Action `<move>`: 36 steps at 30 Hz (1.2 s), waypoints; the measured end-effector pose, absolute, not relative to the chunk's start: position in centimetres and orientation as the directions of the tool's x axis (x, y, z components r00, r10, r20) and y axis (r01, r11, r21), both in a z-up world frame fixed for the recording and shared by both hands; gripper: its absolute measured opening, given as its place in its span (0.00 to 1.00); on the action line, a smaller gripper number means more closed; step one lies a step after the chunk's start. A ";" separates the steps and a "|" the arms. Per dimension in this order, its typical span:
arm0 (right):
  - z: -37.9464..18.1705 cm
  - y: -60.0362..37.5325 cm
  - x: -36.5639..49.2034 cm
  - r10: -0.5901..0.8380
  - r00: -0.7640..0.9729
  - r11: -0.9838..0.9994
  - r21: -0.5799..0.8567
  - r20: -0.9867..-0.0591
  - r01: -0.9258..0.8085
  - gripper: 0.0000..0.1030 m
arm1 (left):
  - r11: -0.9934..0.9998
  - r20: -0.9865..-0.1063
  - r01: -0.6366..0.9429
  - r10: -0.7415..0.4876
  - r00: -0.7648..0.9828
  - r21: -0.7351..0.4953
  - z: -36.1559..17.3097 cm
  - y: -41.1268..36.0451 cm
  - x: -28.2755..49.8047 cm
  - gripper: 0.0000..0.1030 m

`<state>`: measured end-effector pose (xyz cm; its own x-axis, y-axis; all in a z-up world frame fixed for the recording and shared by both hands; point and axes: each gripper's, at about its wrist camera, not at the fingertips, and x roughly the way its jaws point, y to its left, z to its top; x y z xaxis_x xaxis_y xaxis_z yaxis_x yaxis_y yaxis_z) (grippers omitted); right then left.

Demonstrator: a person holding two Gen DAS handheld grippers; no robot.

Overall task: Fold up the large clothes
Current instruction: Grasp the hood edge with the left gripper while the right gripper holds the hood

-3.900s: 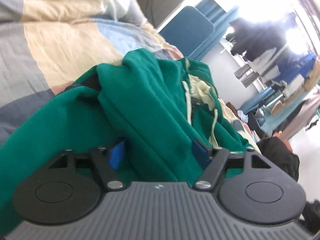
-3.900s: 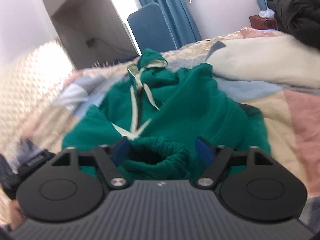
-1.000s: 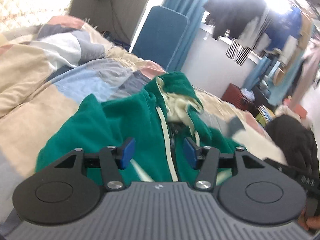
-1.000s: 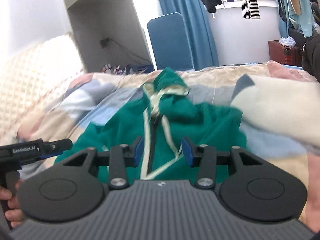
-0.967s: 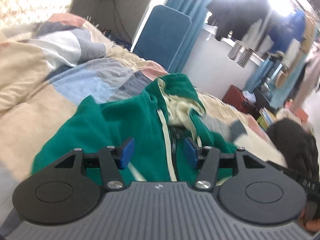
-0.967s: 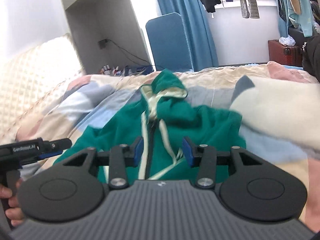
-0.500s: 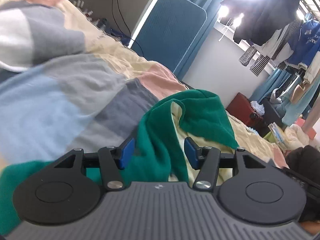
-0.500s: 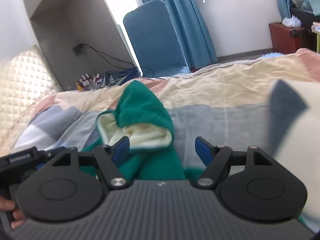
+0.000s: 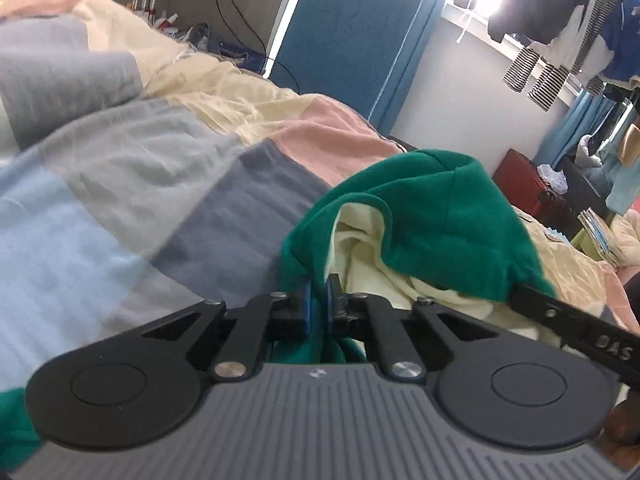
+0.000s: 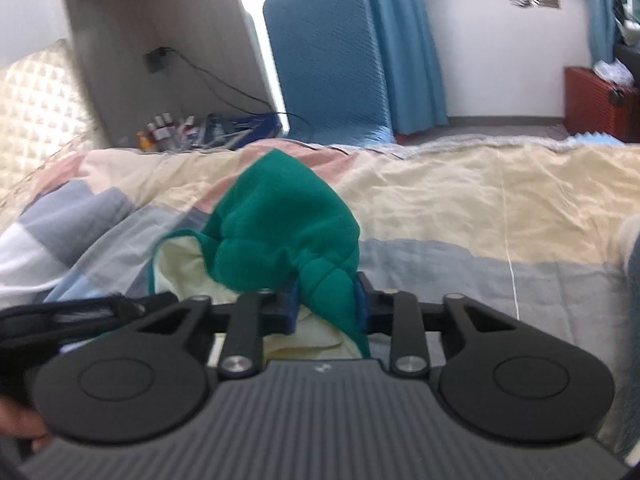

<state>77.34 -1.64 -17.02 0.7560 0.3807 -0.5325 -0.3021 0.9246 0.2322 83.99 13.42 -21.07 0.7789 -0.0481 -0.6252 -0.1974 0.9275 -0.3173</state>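
A green hoodie (image 9: 440,208) with a cream lining (image 9: 360,240) lies on a patchwork quilt, and its hood fills both views. My left gripper (image 9: 318,300) is shut on the hood's left green edge, where a thin fold of cloth is pinched between the blue pads. In the right wrist view the hoodie (image 10: 280,216) bunches up at its right side. The jaws of my right gripper (image 10: 325,300) are closing there, with a thick green fold pressed between the pads. The hoodie's body lies below both cameras, mostly hidden.
The patchwork quilt (image 9: 120,184) spreads left and far. Beyond the bed stand a blue chair (image 10: 328,60) and a red case (image 10: 596,100), with small bottles (image 10: 164,128) on the floor. Clothes (image 9: 560,12) hang by the window. A hand (image 10: 20,428) shows at lower left.
Both grippers moved forward and down from over the hoodie's front to its hood. Their jaws stood open before. Now each pinches a side of the hood.
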 end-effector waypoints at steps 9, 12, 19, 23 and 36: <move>-11.9 -1.8 72.6 0.425 0.781 0.905 0.205 -0.458 -0.373 0.23 | 0.937 -0.581 -0.175 -0.036 0.813 -0.303 -15.7 14.4 78.4 0.07; -9.5 -2.0 70.0 0.447 0.792 0.895 0.208 -0.417 -0.396 0.22 | 0.945 -0.564 -0.163 -0.027 0.825 -0.285 -12.9 14.0 74.8 0.07; -4.0 -3.5 59.9 0.482 0.823 0.876 0.178 -0.301 -0.449 0.22 | 0.961 -0.517 -0.126 -0.021 0.856 -0.247 -7.3 12.2 64.2 0.06; -1.7 -4.9 53.0 0.493 0.837 0.870 0.143 -0.236 -0.472 0.22 | 0.962 -0.500 -0.111 -0.030 0.865 -0.249 -5.4 10.5 56.8 0.06; -5.0 -7.8 32.7 0.504 0.830 0.856 0.013 -0.240 -0.517 0.22 | 0.973 -0.506 -0.089 -0.033 0.862 -0.215 -11.1 6.1 34.7 0.06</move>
<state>32.74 -7.78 -4.97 0.8296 0.5042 -0.2397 -0.5165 0.8562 0.0132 34.72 6.13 -11.14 0.8620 -0.0327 -0.5058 -0.0891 0.9726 -0.2148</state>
